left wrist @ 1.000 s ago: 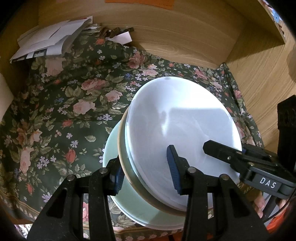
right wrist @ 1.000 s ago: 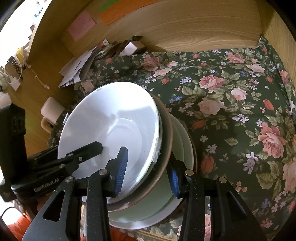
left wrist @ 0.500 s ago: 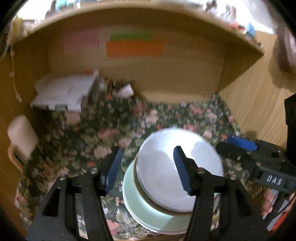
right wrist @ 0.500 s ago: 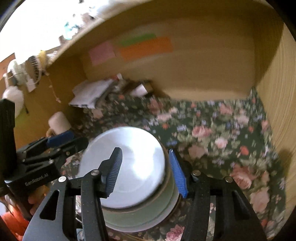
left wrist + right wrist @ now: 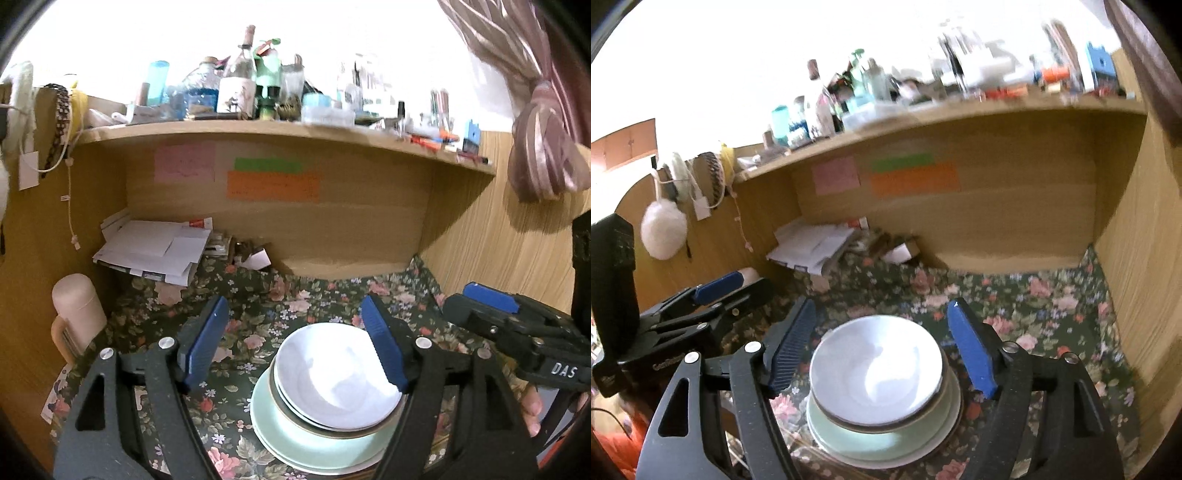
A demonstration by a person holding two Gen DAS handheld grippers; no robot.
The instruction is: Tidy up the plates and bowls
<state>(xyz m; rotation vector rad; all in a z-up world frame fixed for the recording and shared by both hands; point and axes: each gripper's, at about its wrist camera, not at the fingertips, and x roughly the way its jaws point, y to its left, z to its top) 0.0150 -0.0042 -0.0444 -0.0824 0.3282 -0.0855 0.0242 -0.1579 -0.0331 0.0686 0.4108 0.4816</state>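
On the bench's floral cloth (image 5: pixel 258 295), near its front edge, the stacked dishes (image 5: pixel 332 398) sit settled: white bowls nested on a brown-rimmed plate over pale green plates. Above and apart from them hang the left claw (image 5: pixel 299 343) and right claw (image 5: pixel 882 343), jaws just opened wide, nothing held. Release looks finished; the next move probably calls for finding any dish not yet stacked, though none shows here.

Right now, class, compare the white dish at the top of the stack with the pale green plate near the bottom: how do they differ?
The white dish is smaller and deeper, bowl-like; the pale green plate is wider and flatter. The white dish sits on top, fully visible; the pale green plate shows only as a rim. Both are round and glossy.
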